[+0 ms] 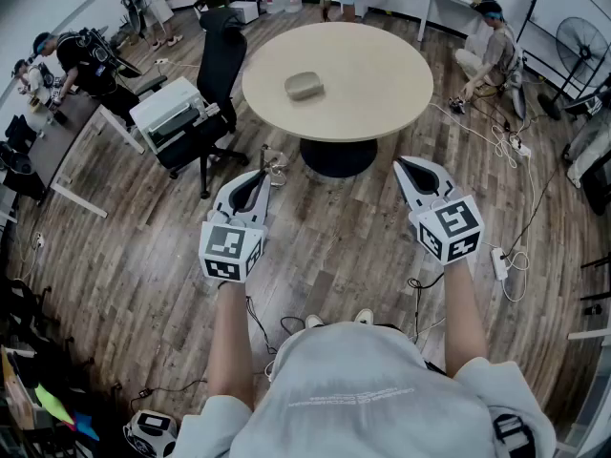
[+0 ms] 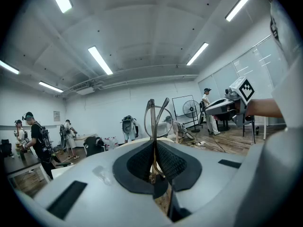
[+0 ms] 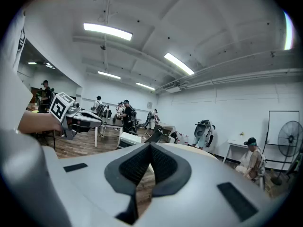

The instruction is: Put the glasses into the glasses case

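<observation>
the left gripper (image 2: 153, 145) is pinched tight on the glasses (image 2: 156, 116), which stick up out of its jaws. the right gripper (image 3: 150, 146) is squeezed closed with nothing in it. the glasses case (image 1: 304, 86) sits on the round table (image 1: 382, 84), well apart from both grippers, which hang over the wood floor (image 1: 334, 246).

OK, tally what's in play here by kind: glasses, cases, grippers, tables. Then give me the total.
glasses: 1
glasses case: 1
grippers: 2 (left gripper shut on the glasses; right gripper shut, empty)
round table: 1
Total: 5
</observation>
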Motion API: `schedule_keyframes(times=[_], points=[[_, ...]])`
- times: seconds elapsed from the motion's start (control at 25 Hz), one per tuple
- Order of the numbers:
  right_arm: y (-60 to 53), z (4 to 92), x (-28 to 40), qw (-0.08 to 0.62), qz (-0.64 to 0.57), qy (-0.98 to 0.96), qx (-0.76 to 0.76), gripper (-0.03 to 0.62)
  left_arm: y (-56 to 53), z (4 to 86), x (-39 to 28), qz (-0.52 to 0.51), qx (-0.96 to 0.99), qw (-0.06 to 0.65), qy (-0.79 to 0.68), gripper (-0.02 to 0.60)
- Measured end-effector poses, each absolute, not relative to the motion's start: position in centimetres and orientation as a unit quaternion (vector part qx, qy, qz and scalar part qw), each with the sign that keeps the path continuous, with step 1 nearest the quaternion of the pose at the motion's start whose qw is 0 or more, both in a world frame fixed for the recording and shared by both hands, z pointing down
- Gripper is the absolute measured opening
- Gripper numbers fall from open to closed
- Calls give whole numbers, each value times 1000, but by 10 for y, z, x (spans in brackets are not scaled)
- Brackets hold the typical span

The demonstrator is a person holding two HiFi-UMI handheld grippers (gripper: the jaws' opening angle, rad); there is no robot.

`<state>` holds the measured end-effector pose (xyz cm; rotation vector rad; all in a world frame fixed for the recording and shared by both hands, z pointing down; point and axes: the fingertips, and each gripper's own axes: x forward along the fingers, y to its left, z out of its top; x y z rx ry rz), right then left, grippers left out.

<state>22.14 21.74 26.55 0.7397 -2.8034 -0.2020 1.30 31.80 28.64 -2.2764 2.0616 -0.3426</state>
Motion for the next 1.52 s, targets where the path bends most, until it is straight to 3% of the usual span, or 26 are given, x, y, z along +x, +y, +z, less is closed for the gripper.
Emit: schedule_keyframes(times=[0.6, 0.84, 1.52], points=[[207, 275, 229, 103, -106, -957, 251, 2, 307, 299, 29, -107, -750, 30, 652, 21], [194, 291, 237, 135, -132, -952, 240, 2, 297, 312, 49, -199, -739, 75, 639, 21], [128, 320, 280, 159, -175, -944, 230, 3, 258, 341, 78, -276, -699, 58, 657, 21]])
